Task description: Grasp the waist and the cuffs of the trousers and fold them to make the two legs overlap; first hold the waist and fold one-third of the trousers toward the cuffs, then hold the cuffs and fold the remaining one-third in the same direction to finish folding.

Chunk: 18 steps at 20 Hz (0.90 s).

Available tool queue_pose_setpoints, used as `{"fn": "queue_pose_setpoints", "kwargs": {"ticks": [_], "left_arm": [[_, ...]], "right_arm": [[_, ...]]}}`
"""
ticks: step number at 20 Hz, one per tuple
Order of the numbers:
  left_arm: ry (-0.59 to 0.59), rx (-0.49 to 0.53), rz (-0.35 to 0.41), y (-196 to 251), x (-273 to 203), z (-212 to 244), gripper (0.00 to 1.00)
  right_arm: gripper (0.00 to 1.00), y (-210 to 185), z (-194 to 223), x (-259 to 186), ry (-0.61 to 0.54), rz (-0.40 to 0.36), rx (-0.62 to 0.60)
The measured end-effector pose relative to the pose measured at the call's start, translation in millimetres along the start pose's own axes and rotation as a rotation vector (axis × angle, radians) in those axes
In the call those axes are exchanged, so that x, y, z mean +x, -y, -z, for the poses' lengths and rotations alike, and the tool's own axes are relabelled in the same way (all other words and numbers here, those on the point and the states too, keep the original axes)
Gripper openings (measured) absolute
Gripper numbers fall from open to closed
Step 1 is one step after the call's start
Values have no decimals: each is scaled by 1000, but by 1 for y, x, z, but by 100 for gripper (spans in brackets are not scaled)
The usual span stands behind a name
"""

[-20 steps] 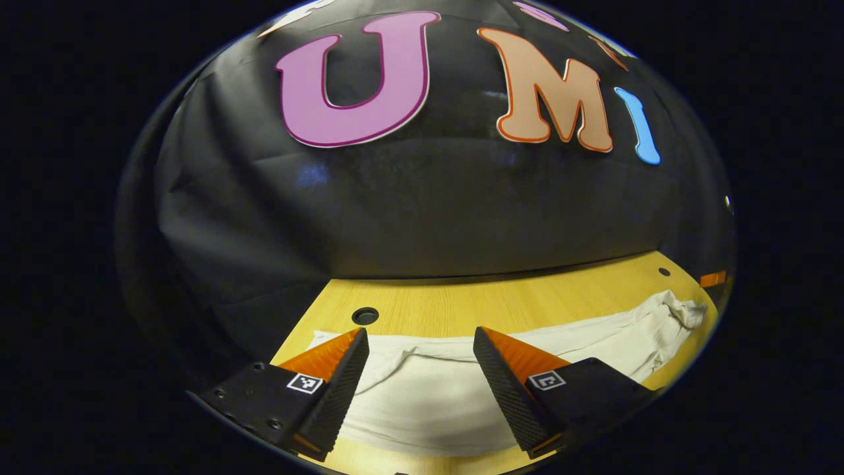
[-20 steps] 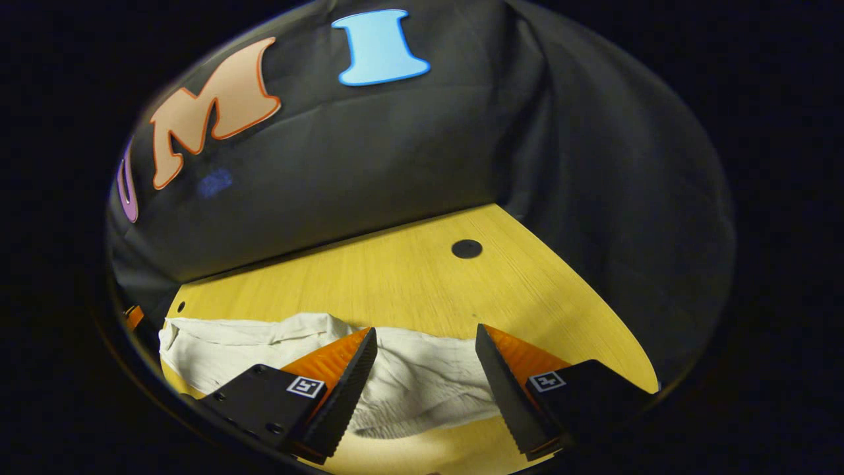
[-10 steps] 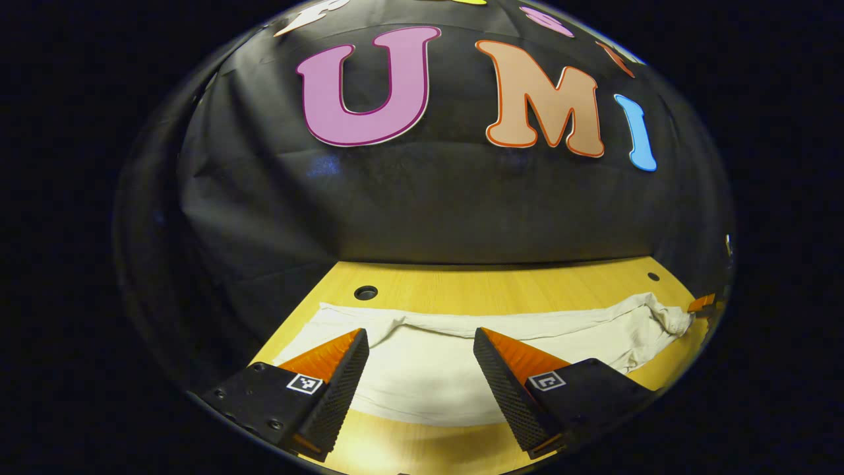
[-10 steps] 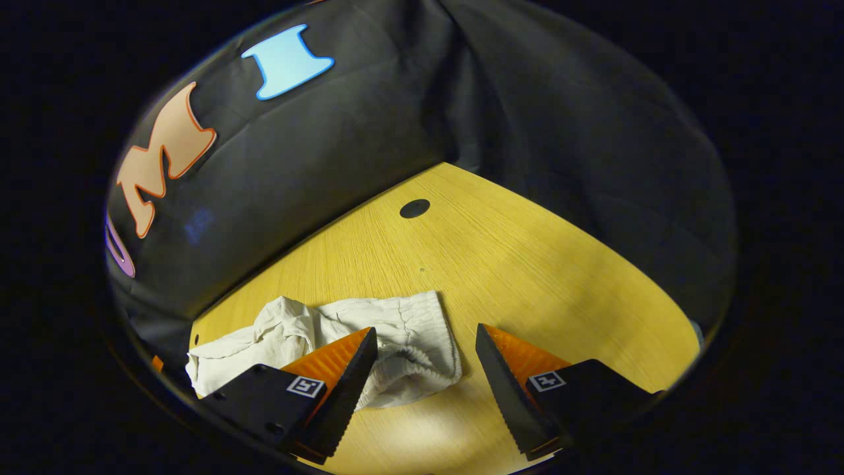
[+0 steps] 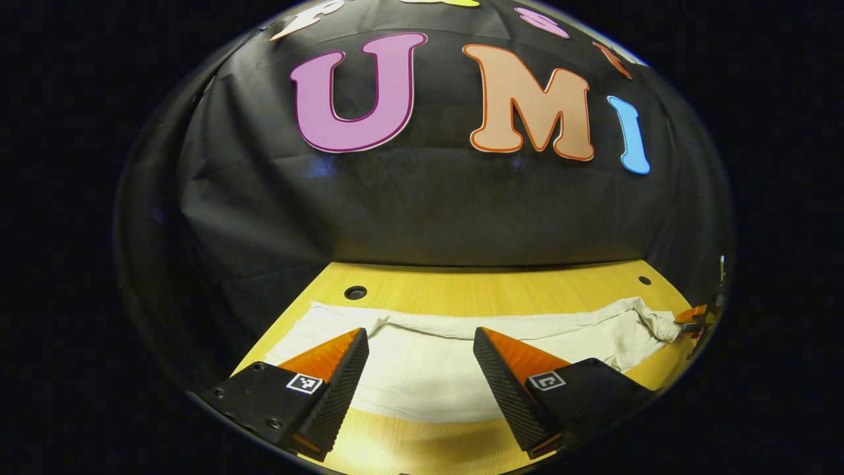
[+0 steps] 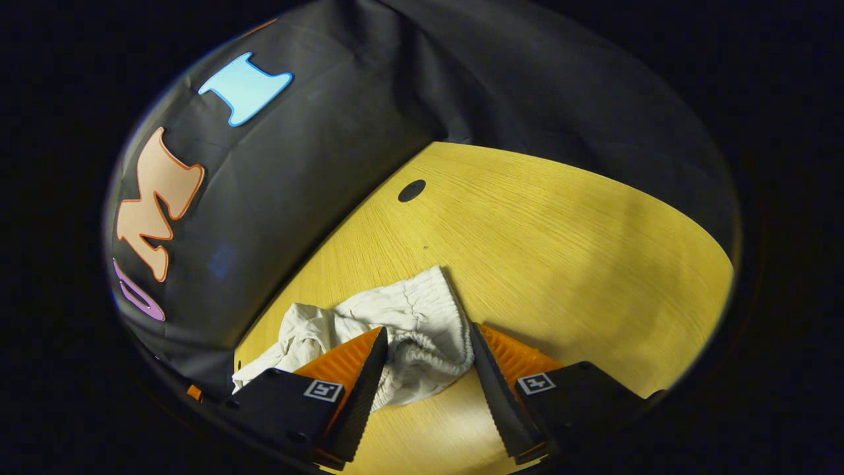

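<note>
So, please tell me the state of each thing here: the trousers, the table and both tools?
trousers: lying stretched along the table, not yet folded; the gathered waist is bunched and wrinkled.
table: bare wood beyond the trousers, with a round hole.
left tool: open, above the middle of the trousers.
right tool: open, its fingers on either side of the waist, not yet closed on it.
</note>
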<state>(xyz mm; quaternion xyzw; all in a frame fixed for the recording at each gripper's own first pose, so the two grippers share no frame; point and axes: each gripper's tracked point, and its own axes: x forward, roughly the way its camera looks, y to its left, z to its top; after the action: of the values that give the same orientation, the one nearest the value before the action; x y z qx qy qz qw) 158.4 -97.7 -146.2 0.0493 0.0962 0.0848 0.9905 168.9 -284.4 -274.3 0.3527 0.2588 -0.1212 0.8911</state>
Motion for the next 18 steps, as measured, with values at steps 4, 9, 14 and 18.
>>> {"fn": "queue_pose_setpoints", "kwargs": {"ticks": [4, 9, 14, 18], "left_arm": [[-6, 7, -3, 3, -5, 1, 97], [-7, 13, 2, 6, -8, 2, 97], [-9, -1, 24, 5, -10, 5, 97], [-3, -23, 48, 0, -9, 6, 96]], "right_arm": [[59, 4, 1, 1, -16, -3, 25], [21, -2, -3, 3, 8, -3, 20], [16, -16, -15, -9, 68, 0, -42], [15, -50, -34, -33, 151, -13, -144]]}}
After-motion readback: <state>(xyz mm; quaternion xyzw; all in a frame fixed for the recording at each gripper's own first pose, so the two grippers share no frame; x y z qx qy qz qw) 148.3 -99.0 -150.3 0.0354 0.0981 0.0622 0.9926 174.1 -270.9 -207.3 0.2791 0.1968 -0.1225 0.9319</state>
